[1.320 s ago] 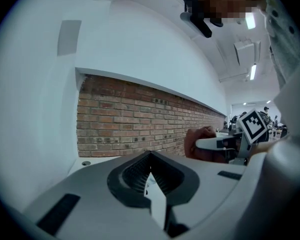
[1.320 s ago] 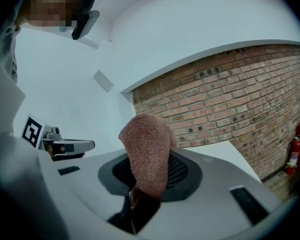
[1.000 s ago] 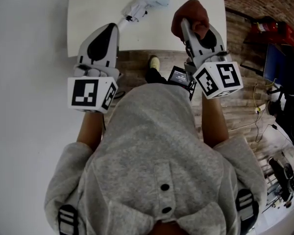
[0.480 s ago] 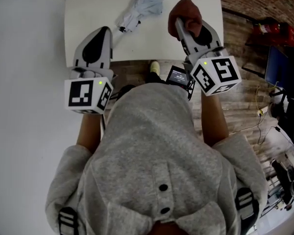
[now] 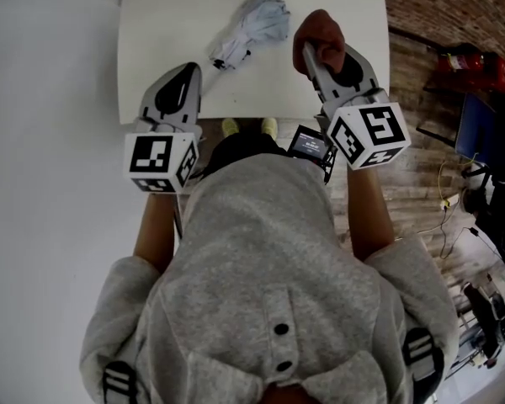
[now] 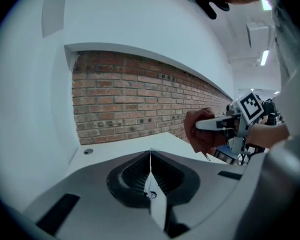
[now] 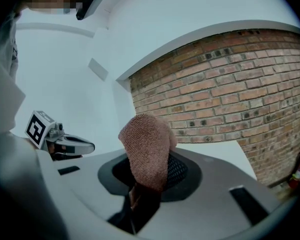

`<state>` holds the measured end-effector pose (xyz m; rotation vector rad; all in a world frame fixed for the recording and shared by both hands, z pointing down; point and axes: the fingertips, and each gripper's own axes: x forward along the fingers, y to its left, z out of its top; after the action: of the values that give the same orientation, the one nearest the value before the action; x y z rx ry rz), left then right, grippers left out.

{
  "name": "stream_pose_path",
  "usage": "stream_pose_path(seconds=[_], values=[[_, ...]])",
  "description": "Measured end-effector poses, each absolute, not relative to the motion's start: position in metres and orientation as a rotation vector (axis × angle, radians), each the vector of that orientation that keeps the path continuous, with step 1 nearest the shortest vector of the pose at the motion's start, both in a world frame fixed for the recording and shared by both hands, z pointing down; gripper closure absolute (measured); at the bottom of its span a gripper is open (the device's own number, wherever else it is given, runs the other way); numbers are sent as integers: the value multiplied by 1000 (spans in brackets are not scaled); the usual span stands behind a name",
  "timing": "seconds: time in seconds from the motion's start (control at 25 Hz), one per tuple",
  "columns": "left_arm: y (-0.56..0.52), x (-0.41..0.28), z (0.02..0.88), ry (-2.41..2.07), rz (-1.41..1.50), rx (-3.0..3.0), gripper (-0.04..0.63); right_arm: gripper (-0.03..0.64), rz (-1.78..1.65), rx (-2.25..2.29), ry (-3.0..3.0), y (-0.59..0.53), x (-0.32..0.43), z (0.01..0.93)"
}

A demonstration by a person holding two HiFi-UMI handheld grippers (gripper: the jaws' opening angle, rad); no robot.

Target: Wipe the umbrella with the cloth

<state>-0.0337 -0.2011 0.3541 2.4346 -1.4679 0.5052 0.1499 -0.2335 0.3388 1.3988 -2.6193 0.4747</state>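
Head view: umbrella [image 5: 252, 25] is folded and lies on the white table [image 5: 160, 23], ahead of both grippers and roughly between them. Its long axis is diagonal, with the bunched canopy up-right and the handle end down-left. The handle end points at the left gripper [image 5: 188, 70], which looks nearer to that end. The right gripper [image 5: 308, 50] sits just right of the canopy with the reddish-brown cloth [image 5: 321, 30] bunched at its tip, so I'd take that as the wiping side. The cloth is near the canopy but apart from it. The near table edge runs just under both grippers, and the right edge is close to the right gripper. There is bare table left of the umbrella and beyond it, plenty of room for a sweep along the axis.

Left gripper view: jaws are fully together with nothing between them. Ahead are bare table and a brick wall [image 6: 135, 99]. The right gripper with the cloth shows at the right. The umbrella is not in this view.

Right gripper view: jaws are clamped on the cloth, which stands up in a fold above them and hides the tips. The left gripper is off to the left and the table is open ahead. The umbrella is out of view here too, so the coming move looks like a shift left onto the canopy.
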Motion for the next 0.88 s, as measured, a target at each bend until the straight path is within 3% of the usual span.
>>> stream_pose_path(seconds=[0.68,0.76,0.88], values=[[-206,-80,517,-1153,796,2264,574,517,397,1443,-2396,-267,120,386],[-201,-78,527,-1107,821,2256,548,517,397,1441,-2368,-268,118,393],[-196,-77,545,-1038,866,2241,450,517,380,1440,-2331,-275,115,405]])
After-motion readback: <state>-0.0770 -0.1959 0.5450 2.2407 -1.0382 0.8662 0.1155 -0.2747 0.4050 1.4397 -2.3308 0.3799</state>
